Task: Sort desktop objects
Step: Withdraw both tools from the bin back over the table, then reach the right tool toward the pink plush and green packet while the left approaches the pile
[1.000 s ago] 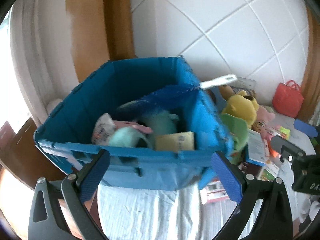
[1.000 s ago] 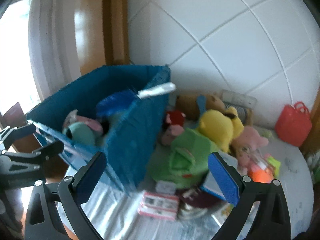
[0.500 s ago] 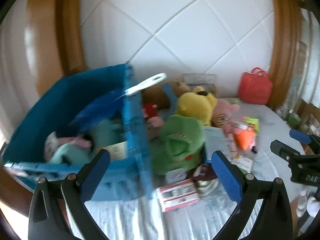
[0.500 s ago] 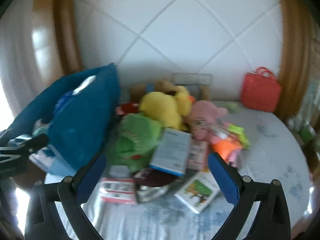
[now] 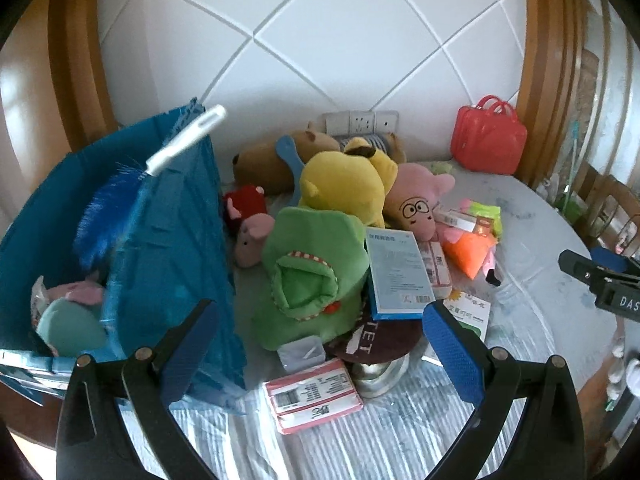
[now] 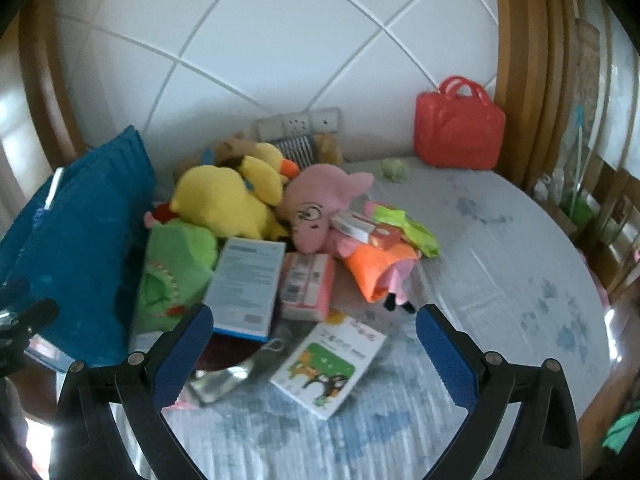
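Ahead, both hand-held grippers, left (image 5: pixel 320 342) and right (image 6: pixel 312 350), gape empty; picture book (image 6: pixel 330 368) lies nearest right, long axis diagonal.

Fuzzy cloth yellow plush (image 5: pixel 344 188), glossy plastic red case (image 5: pixel 488 142), corrugated plastic blue bin (image 5: pixel 176 248), glossy tiled wall (image 5: pixel 320 40).

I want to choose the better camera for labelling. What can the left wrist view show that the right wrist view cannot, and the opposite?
Only the left wrist view shows inside the blue bin: the blue brush with its white handle, soft toys, and the pink-and-white packet in front. Only the right wrist view shows the whole picture book and the small green toy. Both show the yellow plush, green plush, blue-edged box and red bag.
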### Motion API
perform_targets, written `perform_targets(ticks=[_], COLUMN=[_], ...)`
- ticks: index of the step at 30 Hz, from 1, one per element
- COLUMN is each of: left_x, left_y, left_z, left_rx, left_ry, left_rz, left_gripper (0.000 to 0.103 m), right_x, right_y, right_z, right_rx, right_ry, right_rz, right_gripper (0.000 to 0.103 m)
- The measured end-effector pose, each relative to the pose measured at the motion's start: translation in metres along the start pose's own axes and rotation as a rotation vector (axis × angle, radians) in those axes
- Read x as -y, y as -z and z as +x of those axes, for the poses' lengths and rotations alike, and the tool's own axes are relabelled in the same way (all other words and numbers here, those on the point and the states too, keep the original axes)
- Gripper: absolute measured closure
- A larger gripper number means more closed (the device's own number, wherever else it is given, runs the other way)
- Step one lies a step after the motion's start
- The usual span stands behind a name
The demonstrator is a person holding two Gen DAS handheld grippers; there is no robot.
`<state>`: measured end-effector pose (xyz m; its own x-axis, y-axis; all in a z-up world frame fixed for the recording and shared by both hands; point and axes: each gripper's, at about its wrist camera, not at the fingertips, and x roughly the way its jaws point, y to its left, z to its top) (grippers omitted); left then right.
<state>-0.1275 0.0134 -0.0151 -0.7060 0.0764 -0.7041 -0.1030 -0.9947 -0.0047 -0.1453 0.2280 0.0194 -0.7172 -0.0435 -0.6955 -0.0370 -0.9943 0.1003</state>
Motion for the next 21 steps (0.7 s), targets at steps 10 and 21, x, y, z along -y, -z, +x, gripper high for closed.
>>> perform_targets(ticks=[10, 21], left_x=[0.078, 0.145], left_y=[0.0, -0.008], left_z=[0.059, 0.099], left_rx=[-0.099, -0.173], left_ry=[-0.084, -0.127], left_rz=[-0.113, -0.157], left_gripper=[0.0, 0.0], right_x=[0.114, 0.182], right_y=[-0.038, -0.062], right_z=[0.085, 0.14], right_rx=[-0.112, -0.184], right_ry=[-0.059, -0.113], right_rz=[-0.12, -0.184], right_gripper=[0.0, 0.003])
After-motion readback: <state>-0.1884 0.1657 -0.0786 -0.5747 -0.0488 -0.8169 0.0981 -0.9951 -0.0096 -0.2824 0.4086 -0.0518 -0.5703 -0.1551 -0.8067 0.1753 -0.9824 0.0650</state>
